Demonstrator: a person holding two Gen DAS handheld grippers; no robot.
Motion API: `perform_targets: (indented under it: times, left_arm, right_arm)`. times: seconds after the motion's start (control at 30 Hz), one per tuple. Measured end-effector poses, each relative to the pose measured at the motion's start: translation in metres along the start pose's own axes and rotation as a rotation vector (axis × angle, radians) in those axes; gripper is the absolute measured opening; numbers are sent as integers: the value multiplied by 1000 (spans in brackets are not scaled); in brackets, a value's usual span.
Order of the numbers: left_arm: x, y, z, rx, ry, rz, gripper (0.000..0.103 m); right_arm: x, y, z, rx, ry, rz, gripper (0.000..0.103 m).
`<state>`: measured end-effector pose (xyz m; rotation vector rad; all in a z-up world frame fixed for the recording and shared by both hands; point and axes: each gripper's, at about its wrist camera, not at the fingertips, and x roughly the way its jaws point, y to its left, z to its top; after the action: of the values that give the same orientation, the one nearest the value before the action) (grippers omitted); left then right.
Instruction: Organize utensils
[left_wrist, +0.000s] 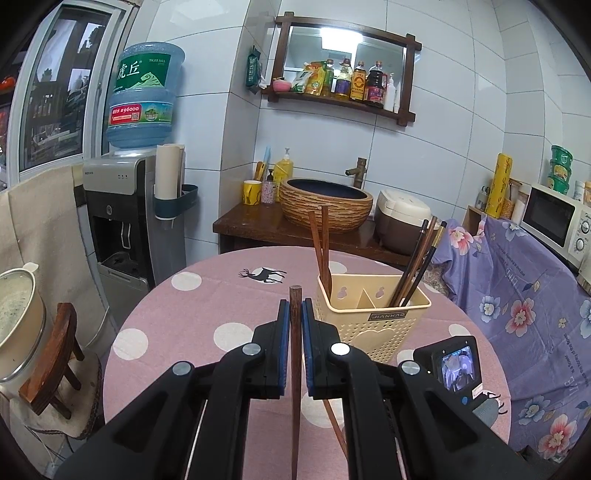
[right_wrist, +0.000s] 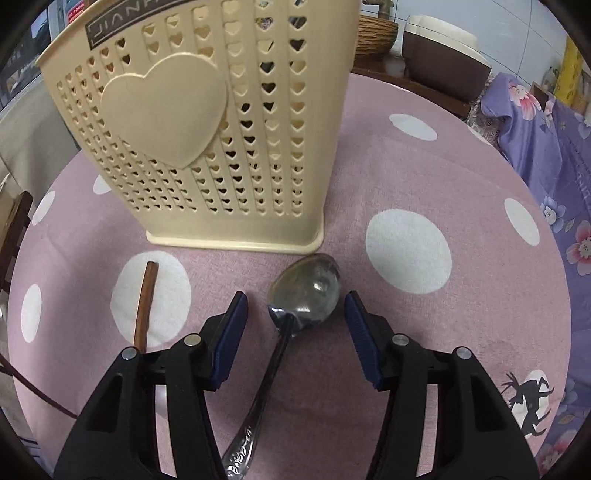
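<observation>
My left gripper (left_wrist: 294, 306) is shut on a brown wooden chopstick (left_wrist: 294, 354), held above the pink table, just left of the cream utensil holder (left_wrist: 373, 321). The holder has two chopsticks in its left compartment and several in its right. Another chopstick (left_wrist: 334, 424) lies on the table below. In the right wrist view my right gripper (right_wrist: 295, 306) is open low over the table, its pads on either side of a metal spoon (right_wrist: 304, 291) lying in front of the holder (right_wrist: 207, 122). A chopstick (right_wrist: 144, 302) lies to the left.
The round table has a pink polka-dot cloth (left_wrist: 207, 317). A wooden chair (left_wrist: 55, 362) stands at left, a water dispenser (left_wrist: 122, 206) behind, a sink counter (left_wrist: 280, 225) at the back, and a purple floral-covered cabinet (left_wrist: 524, 288) with a microwave at right.
</observation>
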<state>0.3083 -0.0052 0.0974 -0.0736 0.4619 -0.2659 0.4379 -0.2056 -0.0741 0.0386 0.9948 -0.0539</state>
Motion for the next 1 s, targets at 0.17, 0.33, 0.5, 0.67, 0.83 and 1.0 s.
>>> perform_targets:
  times: [0.17, 0.33, 0.5, 0.67, 0.83, 1.0]
  left_arm:
    - [0, 2, 2, -4, 3, 0, 8]
    - [0, 1, 2, -2, 1, 0, 8]
    - [-2, -1, 1, 3, -1, -1, 8]
    - [-2, -2, 1, 5, -1, 0, 8]
    - [-2, -2, 1, 4, -2, -1, 8]
    - [-2, -3, 1, 8, -2, -2, 8]
  right_arm:
    - [-1, 5, 3, -24, 11, 21, 31]
    - [-4, 5, 1, -22, 12, 29, 11]
    - [-9, -6, -4, -3, -2, 106, 4]
    - [-16, -21, -9, 36, -33, 182, 4]
    - [-44, -28, -13, 86, -111, 308, 4]
    - [-77, -37, -15, 99, -204, 376, 4]
